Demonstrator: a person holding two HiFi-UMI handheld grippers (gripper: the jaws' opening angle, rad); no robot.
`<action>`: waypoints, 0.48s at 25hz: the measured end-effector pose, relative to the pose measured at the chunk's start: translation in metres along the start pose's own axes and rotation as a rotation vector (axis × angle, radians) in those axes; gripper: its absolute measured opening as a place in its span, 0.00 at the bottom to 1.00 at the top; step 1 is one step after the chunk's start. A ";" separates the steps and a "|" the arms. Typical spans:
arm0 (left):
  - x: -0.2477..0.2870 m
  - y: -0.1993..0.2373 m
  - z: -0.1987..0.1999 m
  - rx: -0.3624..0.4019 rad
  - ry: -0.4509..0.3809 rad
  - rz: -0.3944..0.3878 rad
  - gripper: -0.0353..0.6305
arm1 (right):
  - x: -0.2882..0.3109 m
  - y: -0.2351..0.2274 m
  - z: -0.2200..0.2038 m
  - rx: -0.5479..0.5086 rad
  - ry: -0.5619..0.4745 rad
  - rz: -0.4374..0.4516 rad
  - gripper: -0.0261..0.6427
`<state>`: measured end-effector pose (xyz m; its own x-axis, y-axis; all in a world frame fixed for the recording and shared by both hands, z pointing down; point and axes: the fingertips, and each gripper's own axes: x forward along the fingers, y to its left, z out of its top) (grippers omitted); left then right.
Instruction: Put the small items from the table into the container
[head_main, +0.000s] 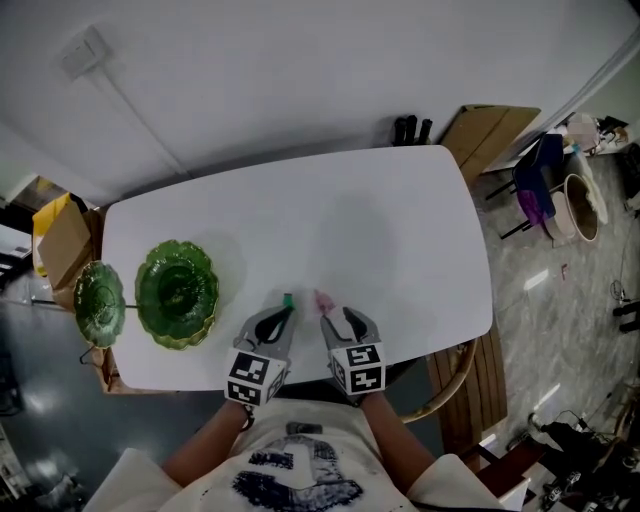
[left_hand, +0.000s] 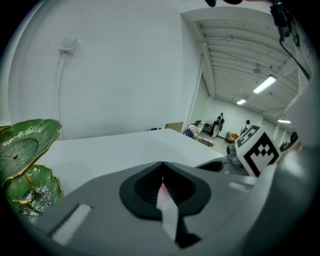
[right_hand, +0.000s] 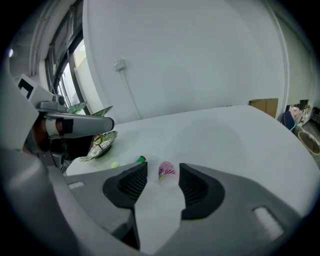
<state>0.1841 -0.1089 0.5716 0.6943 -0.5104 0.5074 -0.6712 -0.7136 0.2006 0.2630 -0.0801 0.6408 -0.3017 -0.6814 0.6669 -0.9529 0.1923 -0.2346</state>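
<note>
A small pink patterned item (right_hand: 167, 171) lies on the white table (head_main: 380, 220) between the jaws of my right gripper (right_hand: 163, 165), which stand open and apart from it. Just to its left lie a small green item (right_hand: 141, 159) and a pale green bit (right_hand: 115, 164). In the head view the pink item (head_main: 322, 300) and the green item (head_main: 288, 300) sit just ahead of both grippers near the table's front edge. My left gripper (head_main: 284, 314) is shut; a thin pink sliver shows in its seam (left_hand: 162, 188), and I cannot tell what it is. A green leaf-shaped tiered dish (head_main: 177, 292) stands at the table's left end.
The dish's smaller green tier (head_main: 100, 302) hangs over the table's left edge. A brown box (head_main: 62, 240) stands beyond that edge. Off the table's right side are chairs and a bin (head_main: 582, 208). The right gripper's marker cube (left_hand: 260, 150) shows in the left gripper view.
</note>
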 end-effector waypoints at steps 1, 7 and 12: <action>0.002 0.000 -0.002 -0.001 0.006 0.000 0.04 | 0.003 -0.001 -0.002 -0.004 0.008 0.001 0.34; 0.014 0.004 -0.013 -0.011 0.040 0.005 0.04 | 0.022 -0.005 -0.013 -0.022 0.061 0.017 0.41; 0.021 0.009 -0.018 -0.011 0.061 0.012 0.04 | 0.031 -0.005 -0.013 -0.069 0.093 0.022 0.41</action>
<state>0.1882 -0.1174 0.5996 0.6695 -0.4883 0.5598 -0.6822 -0.7023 0.2033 0.2577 -0.0930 0.6724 -0.3215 -0.6083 0.7257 -0.9448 0.2573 -0.2029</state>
